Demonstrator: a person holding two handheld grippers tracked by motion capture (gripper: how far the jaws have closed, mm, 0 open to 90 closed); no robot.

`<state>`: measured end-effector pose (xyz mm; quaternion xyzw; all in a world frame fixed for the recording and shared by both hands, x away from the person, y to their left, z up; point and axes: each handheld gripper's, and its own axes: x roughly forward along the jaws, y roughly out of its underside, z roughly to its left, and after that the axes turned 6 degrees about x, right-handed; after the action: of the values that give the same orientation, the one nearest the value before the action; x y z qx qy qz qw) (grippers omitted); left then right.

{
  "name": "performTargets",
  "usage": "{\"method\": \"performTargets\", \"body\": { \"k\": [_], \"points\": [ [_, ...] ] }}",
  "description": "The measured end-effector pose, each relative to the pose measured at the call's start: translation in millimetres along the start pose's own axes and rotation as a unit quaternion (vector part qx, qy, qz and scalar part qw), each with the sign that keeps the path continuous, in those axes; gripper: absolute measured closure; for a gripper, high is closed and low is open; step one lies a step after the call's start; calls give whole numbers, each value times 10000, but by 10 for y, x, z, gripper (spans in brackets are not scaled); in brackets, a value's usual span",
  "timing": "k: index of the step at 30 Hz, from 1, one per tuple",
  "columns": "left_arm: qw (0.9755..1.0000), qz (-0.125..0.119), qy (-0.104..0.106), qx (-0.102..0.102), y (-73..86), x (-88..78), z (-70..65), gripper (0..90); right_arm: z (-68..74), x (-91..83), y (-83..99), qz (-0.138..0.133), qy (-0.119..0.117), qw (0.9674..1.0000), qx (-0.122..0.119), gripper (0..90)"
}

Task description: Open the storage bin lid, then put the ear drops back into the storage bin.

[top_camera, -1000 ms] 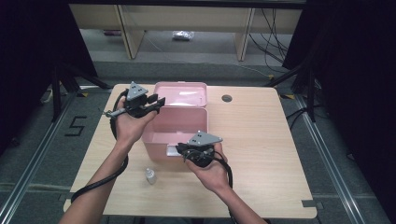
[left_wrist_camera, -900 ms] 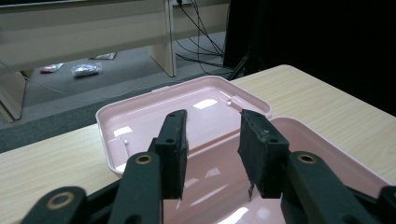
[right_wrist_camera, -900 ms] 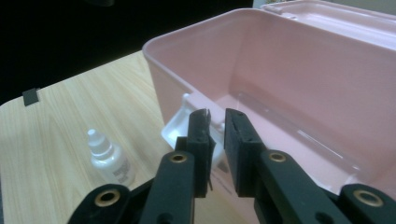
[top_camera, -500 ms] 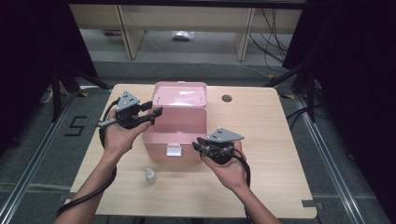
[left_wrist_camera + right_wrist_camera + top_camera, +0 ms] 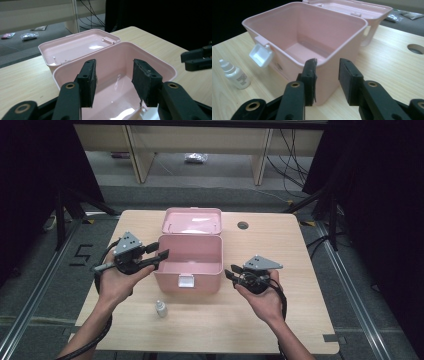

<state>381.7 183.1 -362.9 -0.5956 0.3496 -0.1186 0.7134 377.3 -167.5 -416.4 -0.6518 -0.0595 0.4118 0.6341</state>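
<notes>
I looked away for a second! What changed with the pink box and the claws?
The lid of the pink box now lies fully open behind it. Both claws let go and backed off sideways: the left claw to the box's left, the right claw to its right, jaws just opening, nothing between them. The box and the little bottle stayed put.

A pale wooden table (image 5: 300, 240) with a round cable hole (image 5: 243, 225) stands on grey floor (image 5: 200, 200). Beyond it, light wooden shelving (image 5: 260, 150) spans the far side, cables (image 5: 292, 145) trailing at right. Black curtains (image 5: 370, 195) flank both sides; a floor rail (image 5: 360, 295) runs along the right.
</notes>
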Motion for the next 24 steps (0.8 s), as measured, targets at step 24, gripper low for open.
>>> {"method": "performTargets", "body": {
  "k": [24],
  "points": [
    [9998, 199, 29, -8, 201, -238, -151, 546, -205, -72, 98, 190, 97, 9997, 156, 672]
  ]
}}
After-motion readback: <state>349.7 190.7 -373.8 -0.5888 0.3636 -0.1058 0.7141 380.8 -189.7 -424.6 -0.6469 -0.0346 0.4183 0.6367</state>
